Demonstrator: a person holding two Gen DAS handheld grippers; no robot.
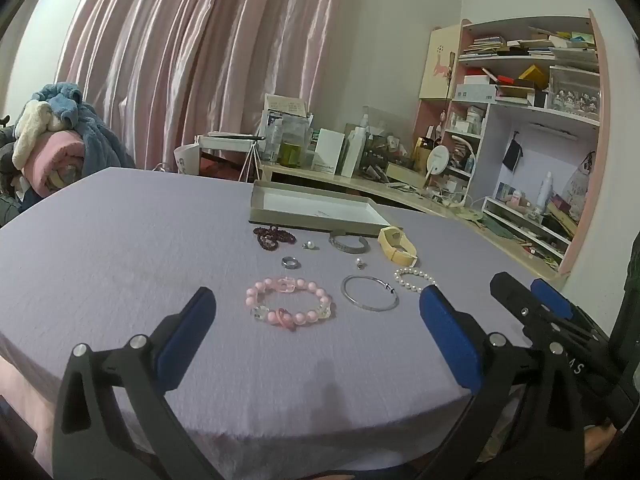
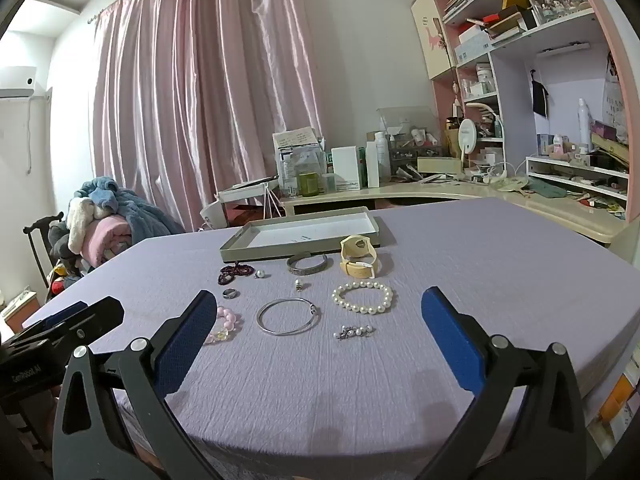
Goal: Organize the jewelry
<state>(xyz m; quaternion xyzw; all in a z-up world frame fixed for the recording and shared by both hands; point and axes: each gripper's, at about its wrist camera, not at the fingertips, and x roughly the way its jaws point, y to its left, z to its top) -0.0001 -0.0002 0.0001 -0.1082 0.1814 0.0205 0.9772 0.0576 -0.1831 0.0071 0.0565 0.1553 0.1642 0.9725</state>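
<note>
While both grippers hovered above the lavender tablecloth (image 2: 480, 248), the left gripper (image 1: 316, 312) and right gripper (image 2: 316, 312) had their jaws spread wide, holding nothing; the pink bead bracelet (image 1: 289, 299), silver bangle (image 2: 287, 316) and pearl bracelet (image 2: 362, 298) lay before the shallow grey tray (image 2: 240, 251).

Bare lilac tablecloth (image 2: 500, 264) lies open along the near edge and on both flanks. Jewellery crowds the centre: pink bead bracelet (image 1: 289, 303), thin silver bangle (image 2: 288, 316), white pearl bracelet (image 2: 362, 297), small pearl brooch (image 2: 355, 332). Behind, the shallow grey cardboard tray (image 2: 240, 254) bars the far side, cream watch (image 2: 358, 258) just beside it
</note>
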